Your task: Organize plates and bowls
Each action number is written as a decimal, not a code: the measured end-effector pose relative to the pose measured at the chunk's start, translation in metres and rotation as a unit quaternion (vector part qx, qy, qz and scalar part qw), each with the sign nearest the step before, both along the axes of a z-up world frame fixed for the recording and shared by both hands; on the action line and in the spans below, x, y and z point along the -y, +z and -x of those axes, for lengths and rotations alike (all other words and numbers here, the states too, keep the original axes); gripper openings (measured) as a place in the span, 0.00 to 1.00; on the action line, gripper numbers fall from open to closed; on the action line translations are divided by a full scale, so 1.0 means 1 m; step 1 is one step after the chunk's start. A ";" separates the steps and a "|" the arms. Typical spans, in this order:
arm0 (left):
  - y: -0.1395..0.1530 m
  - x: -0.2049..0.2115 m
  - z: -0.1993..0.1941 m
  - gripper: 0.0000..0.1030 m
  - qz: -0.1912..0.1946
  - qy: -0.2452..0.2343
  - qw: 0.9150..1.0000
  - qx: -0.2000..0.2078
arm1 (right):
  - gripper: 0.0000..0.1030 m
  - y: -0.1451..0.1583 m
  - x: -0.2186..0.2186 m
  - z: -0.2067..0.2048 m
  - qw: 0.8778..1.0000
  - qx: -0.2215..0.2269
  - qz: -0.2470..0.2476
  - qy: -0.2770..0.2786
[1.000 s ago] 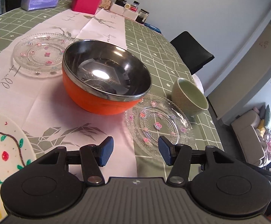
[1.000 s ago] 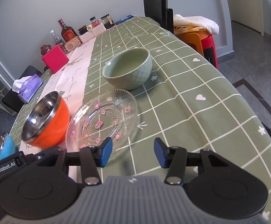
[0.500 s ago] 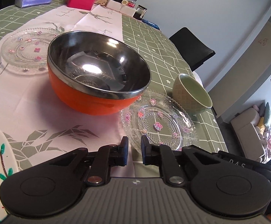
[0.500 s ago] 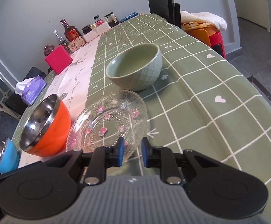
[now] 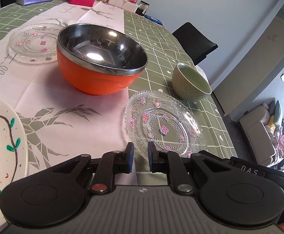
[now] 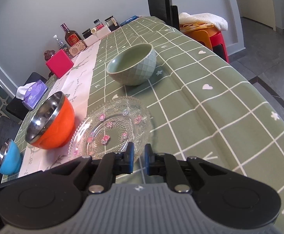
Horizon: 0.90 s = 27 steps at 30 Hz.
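Glass plate (image 5: 164, 123) at centre frame on the worktop (image 6: 210, 105), orange bowl (image 5: 101, 58) upper left, left gripper (image 5: 140, 159) and right gripper (image 6: 137, 159) fingers narrow, holding nothing.

Both grippers had black linkage arms, round black discs on each side and a ribbed grey body with a small round emblem. The left gripper (image 5: 140, 159) and right gripper (image 6: 138, 159) carried blue-padded fingers (image 5: 130, 159) and silver pivot screws.
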<state>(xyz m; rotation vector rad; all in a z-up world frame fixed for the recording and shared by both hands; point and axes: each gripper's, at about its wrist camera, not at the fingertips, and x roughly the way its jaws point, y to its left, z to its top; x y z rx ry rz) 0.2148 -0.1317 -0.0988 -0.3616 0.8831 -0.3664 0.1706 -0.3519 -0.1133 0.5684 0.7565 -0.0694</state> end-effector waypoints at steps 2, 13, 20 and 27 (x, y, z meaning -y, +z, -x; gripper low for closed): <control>-0.001 -0.002 -0.005 0.30 0.001 0.008 1.000 -0.001 | 0.18 0.002 0.001 -0.001 1.000 0.004 0.007 -0.003; -0.005 0.000 -0.024 0.34 0.001 0.009 1.000 0.016 | 0.31 -0.008 0.014 -0.021 1.000 0.018 -0.015 -0.019; -0.005 0.003 -0.021 0.19 -0.020 0.011 0.999 0.025 | 0.08 -0.012 0.013 -0.021 0.999 0.020 -0.016 -0.020; 0.002 -0.001 -0.013 0.15 -0.018 0.012 0.999 0.027 | 0.08 -0.008 0.013 -0.015 0.999 0.021 -0.022 -0.023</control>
